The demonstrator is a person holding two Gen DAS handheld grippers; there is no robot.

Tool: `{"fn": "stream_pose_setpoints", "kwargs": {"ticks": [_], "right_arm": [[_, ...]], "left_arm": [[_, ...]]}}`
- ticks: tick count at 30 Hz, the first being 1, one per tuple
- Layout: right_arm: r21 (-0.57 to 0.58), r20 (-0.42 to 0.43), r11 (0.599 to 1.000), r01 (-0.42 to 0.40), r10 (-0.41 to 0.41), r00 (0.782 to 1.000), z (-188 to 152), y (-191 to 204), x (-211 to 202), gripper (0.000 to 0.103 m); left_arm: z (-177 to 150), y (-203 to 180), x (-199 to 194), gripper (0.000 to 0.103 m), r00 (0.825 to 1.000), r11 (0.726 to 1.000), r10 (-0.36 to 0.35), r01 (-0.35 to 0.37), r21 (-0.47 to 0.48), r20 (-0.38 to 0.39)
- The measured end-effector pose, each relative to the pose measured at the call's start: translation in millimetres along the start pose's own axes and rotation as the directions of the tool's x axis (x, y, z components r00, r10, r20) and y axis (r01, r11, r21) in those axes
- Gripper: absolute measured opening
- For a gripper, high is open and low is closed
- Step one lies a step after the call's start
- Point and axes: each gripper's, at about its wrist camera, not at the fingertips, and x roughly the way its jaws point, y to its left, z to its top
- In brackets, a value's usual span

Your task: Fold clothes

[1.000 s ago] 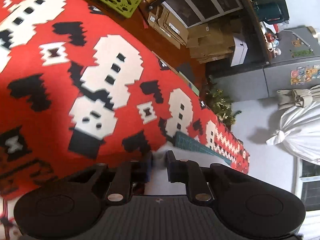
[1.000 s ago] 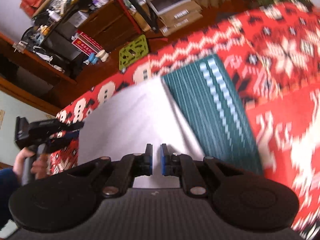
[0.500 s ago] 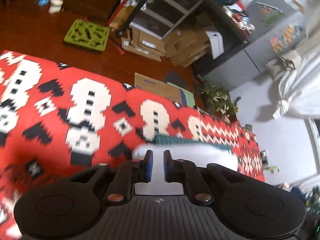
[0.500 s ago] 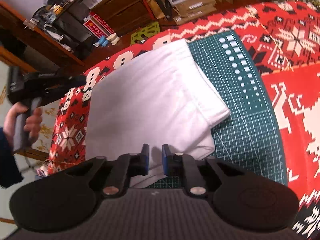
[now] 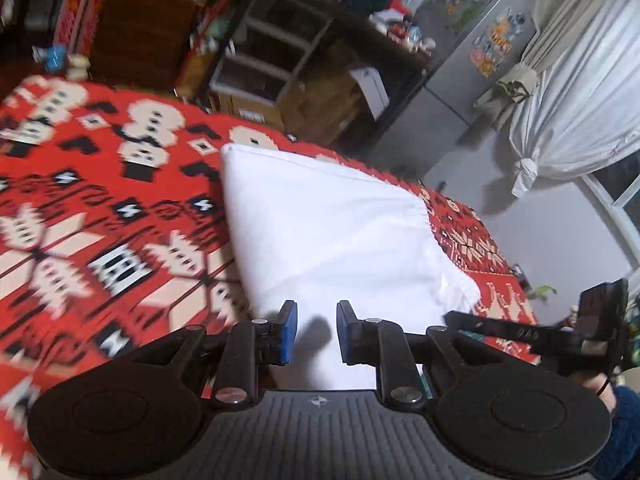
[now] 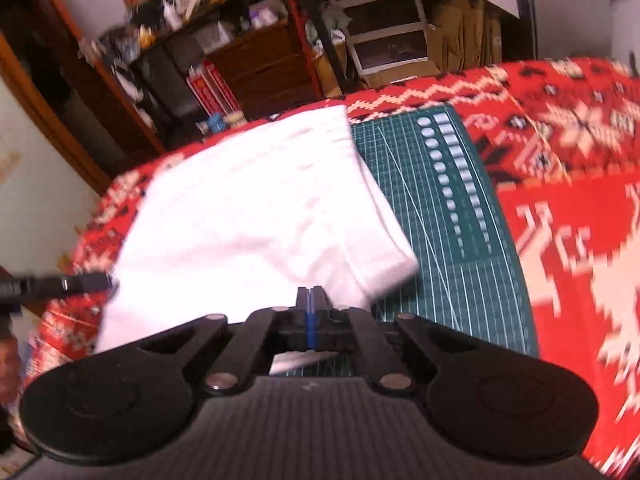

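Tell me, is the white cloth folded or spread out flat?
Folded. The white cloth lies as a compact stack with layered edges at its near corner, partly on the green cutting mat.

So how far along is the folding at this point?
Done: the white garment lies folded into a compact layered stack, partly on the green cutting mat, on the red patterned cloth. In hand: nothing visibly; the right gripper is shut, the left gripper is opening with no cloth between its jaws. Left: perhaps one more fold or tidying the loose corner.

Smooth white cloth garment (image 5: 328, 232) on a woven patterned blanket (image 5: 100, 240).
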Motion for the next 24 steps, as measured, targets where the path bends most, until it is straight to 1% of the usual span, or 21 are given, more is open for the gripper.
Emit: {"fn": "stream_pose_setpoints", "kwargs": {"ticks": [2,3,4,6,8,9,10,12,14,16,17,20,21,24], "right_arm": [[0.041,0.046,0.999,0.02,-0.021,0.999,-12,-4,-17,0.0],[0.063,0.069,0.998,0.026,-0.03,0.997,-19,-6,-28,0.007],[0.086,0.087,0.996,0.02,-0.027,0.996,-25,-8,-38,0.008],[0.125,0.09,0.99,-0.073,0.062,0.994,-35,-3,-65,0.009],[0.05,0.116,0.997,-0.055,0.049,0.992,-42,21,-95,0.015],[0.031,0.11,0.998,-0.059,0.055,0.992,-44,30,-105,0.025],[0.015,0.102,0.998,-0.066,0.064,0.993,-46,39,-115,0.029],[0.005,0.079,0.995,-0.099,0.098,0.992,-50,54,-123,0.029],[-0.032,0.076,0.988,-0.148,0.15,0.986,-52,65,-127,0.029],[-0.069,0.08,0.978,-0.196,0.202,0.976,-59,76,-125,0.029],[-0.072,0.068,0.975,-0.211,0.216,0.974,-62,81,-120,0.029],[-0.003,0.0,0.969,-0.248,0.248,0.969,-73,91,-97,0.026],[0.042,-0.032,0.966,-0.255,0.256,0.966,-75,93,-84,0.021],[0.145,-0.101,0.949,-0.278,0.294,0.95,-76,98,-49,0.022]], "left_arm": [[-17,-10,-25,0.019,0.999,1.0,-0.001,0.001,0.011,0.042],[-24,-16,-37,0.019,0.999,1.0,0.01,-0.01,0.014,0.052],[-30,-23,-49,0.019,0.998,1.0,0.018,-0.019,0.021,0.059],[-43,-37,-73,0.027,0.997,0.999,0.036,-0.038,0.034,0.067],[-54,-44,-89,0.03,0.995,0.997,0.073,-0.074,0.014,0.063],[-60,-45,-95,0.03,0.995,0.996,0.083,-0.084,0.002,0.061],[-65,-45,-100,0.03,0.994,0.996,0.094,-0.094,-0.01,0.063],[-71,-43,-105,0.03,0.994,0.996,0.09,-0.089,-0.027,0.067],[-75,-43,-109,0.03,0.993,0.996,0.087,-0.086,-0.012,0.085],[-78,-44,-111,0.03,0.991,0.996,0.092,-0.093,-0.002,0.095],[-79,-43,-111,0.03,0.991,0.995,0.098,-0.097,-0.013,0.087],[-78,-36,-111,0.029,0.995,0.995,0.086,-0.082,-0.064,0.056],[-77,-34,-110,0.029,0.996,0.994,0.082,-0.078,-0.078,0.047],[-70,-27,-103,0.029,0.997,0.994,0.071,-0.069,-0.085,0.024]]}}
